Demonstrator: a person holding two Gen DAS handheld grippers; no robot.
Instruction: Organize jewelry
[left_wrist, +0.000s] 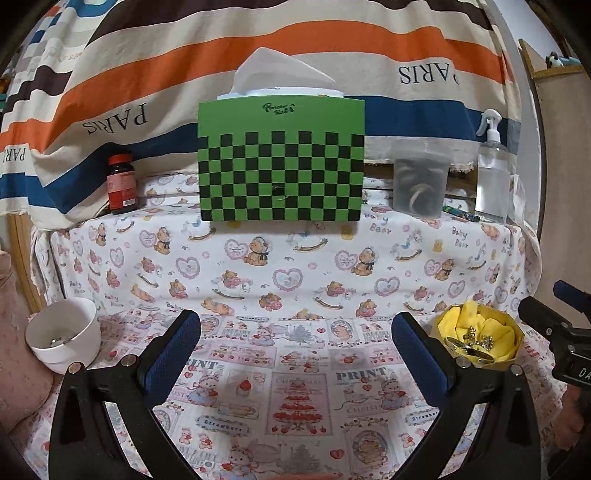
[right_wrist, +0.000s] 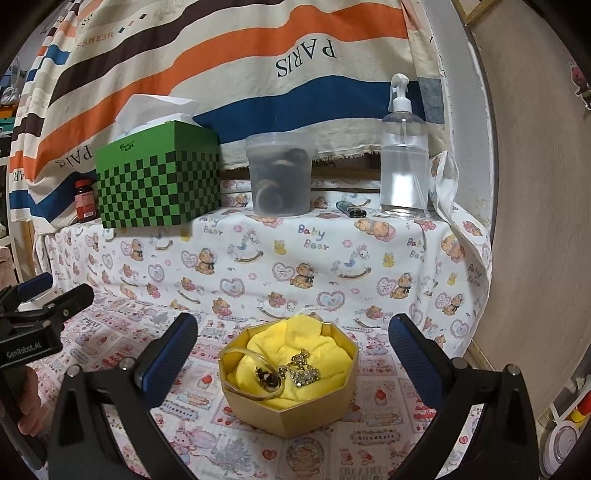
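An octagonal tan box (right_wrist: 295, 413) lined with yellow cloth (right_wrist: 295, 343) sits on the patterned tablecloth. Gold jewelry (right_wrist: 301, 371) and a clear bangle (right_wrist: 240, 387) lie on the cloth. My right gripper (right_wrist: 293, 354) is open, its jaws on either side of the box and just short of it. The box also shows in the left wrist view (left_wrist: 480, 338) at the right. My left gripper (left_wrist: 295, 343) is open and empty over bare tablecloth. A white bowl (left_wrist: 64, 334) with a small item inside stands at the left.
On the raised shelf behind stand a green checkered tissue box (left_wrist: 280, 162), a red-capped bottle (left_wrist: 121, 182), a clear lidded tub (right_wrist: 280, 175), a spray bottle (right_wrist: 404, 155) and a lighter (right_wrist: 351, 212). A striped cloth hangs behind.
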